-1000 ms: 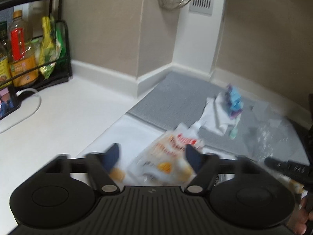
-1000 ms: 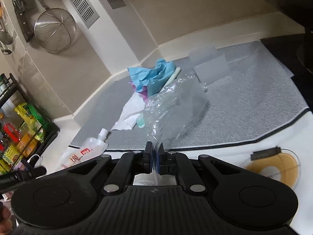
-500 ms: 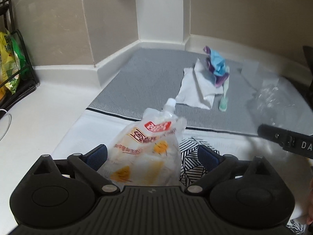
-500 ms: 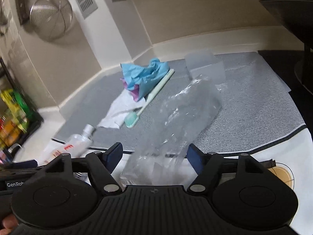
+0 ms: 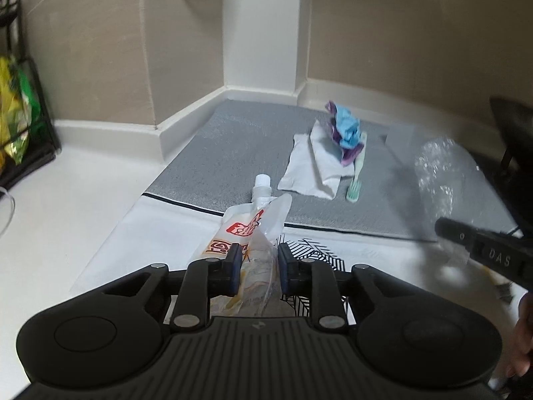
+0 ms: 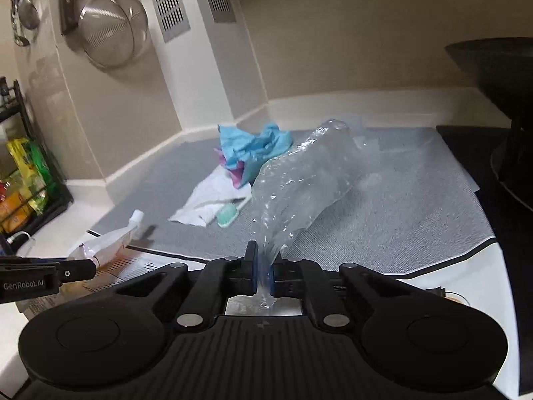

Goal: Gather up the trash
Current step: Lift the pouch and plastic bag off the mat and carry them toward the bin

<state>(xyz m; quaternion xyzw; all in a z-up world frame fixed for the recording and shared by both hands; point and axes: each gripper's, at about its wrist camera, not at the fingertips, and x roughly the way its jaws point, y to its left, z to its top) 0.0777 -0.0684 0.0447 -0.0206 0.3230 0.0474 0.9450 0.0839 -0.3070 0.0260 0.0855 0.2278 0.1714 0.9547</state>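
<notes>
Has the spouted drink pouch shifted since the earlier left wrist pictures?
Yes. The spouted drink pouch lay flat; now the left gripper, just closed on it, has crumpled it, spout towards the grey mat.

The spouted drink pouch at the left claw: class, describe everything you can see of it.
The pouch is a soft, see-through plastic sachet with a white screw cap on its spout, and red and orange print. It looks crumpled, its sides folded inward. It lies on white cloth, its spout reaching the grey mat. The left claw has just been closing and its blue pads press the pouch's lower part from both sides.
</notes>
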